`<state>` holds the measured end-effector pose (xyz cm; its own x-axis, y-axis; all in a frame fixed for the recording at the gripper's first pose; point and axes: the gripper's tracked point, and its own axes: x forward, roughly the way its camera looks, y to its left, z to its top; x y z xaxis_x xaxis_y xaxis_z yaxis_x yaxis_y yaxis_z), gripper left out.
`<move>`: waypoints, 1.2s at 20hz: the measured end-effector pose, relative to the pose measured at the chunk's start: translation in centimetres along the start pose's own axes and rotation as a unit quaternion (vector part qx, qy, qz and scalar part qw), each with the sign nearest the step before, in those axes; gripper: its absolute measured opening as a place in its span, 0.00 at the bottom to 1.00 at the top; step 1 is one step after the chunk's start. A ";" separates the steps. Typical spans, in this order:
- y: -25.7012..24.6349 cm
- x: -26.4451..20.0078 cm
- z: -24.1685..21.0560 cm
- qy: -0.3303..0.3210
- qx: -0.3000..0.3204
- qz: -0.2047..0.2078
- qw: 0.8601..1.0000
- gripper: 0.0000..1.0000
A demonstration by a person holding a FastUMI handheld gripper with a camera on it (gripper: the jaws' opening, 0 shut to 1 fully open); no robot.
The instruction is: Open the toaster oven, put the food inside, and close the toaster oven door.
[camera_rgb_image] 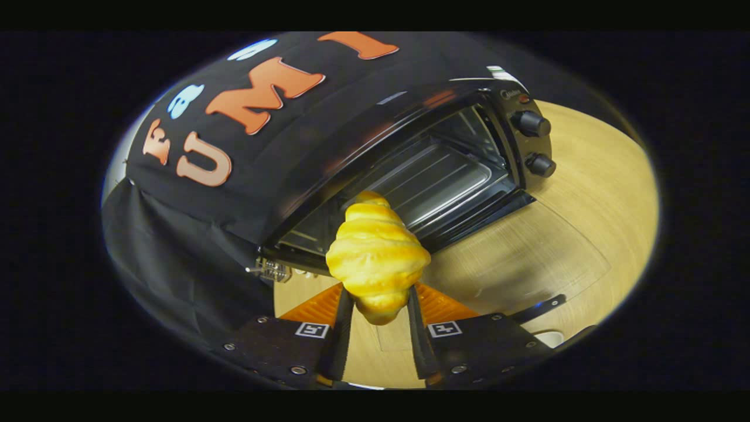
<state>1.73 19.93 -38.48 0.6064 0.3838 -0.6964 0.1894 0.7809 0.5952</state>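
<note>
Our gripper (378, 305) is clamped on the croissant (377, 258), both fingers pressing its sides, just ahead of the open toaster oven (410, 170). We should carry it level over the lowered glass door (527, 258) — onto the rack (433, 181) — before letting go.

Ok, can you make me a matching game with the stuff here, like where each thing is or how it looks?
Things:
1. croissant
2. oven door
3. knobs
4. tray

States:
A. folded down open on the table
B. inside the oven
C. held in the gripper
D. on the oven's front panel, beside the opening

Pairs: 1-C, 2-A, 3-D, 4-B
</note>
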 end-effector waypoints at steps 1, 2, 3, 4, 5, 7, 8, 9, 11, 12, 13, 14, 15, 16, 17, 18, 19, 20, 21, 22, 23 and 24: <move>0.1 0.6 0.4 -0.005 0.013 0.006 1.000 0.46; 0.1 1.0 0.7 -0.008 0.022 0.009 1.000 0.47; 0.3 1.6 0.9 -0.012 0.030 0.014 0.999 0.46; 0.6 2.0 1.2 -0.016 0.038 0.020 0.999 0.47; 0.9 2.5 1.5 -0.018 0.045 0.025 0.999 0.47; 1.4 3.5 2.0 -0.022 0.055 0.033 0.998 0.47; 1.7 3.8 2.1 -0.023 0.061 0.037 0.997 0.47; 1.9 4.4 2.3 -0.025 0.066 0.040 0.997 0.47; 2.1 5.2 2.7 -0.030 0.073 0.046 0.996 0.47; 2.2 5.6 3.0 -0.035 0.075 0.049 0.995 0.47; 2.3 5.8 3.3 -0.041 0.075 0.055 0.995 0.46; 2.5 6.2 3.7 -0.049 0.076 0.061 0.994 0.50; 2.6 6.5 4.0 -0.053 0.077 0.069 0.993 0.52; 2.7 6.8 3.8 -0.051 0.075 0.074 0.993 0.56; 3.0 7.2 3.8 -0.055 0.074 0.081 0.992 0.58; 3.0 6.8 3.8 -0.058 0.075 0.085 0.992 0.63; 3.2 7.2 3.8 -0.062 0.081 0.092 0.991 0.64; 3.7 7.1 3.9 -0.066 0.090 0.099 0.989 0.67; 3.7 6.9 4.0 -0.069 0.096 0.102 0.988 0.72; 3.8 7.0 4.1 -0.072 0.095 0.098 0.988 0.83; 3.6 6.8 4.0 -0.074 0.088 0.090 0.989 0.88; 3.2 6.2 3.5 -0.075 0.080 0.085 0.990 0.93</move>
<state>8.84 23.10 -39.47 0.7456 0.4158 -0.5208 0.1880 0.6184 0.7630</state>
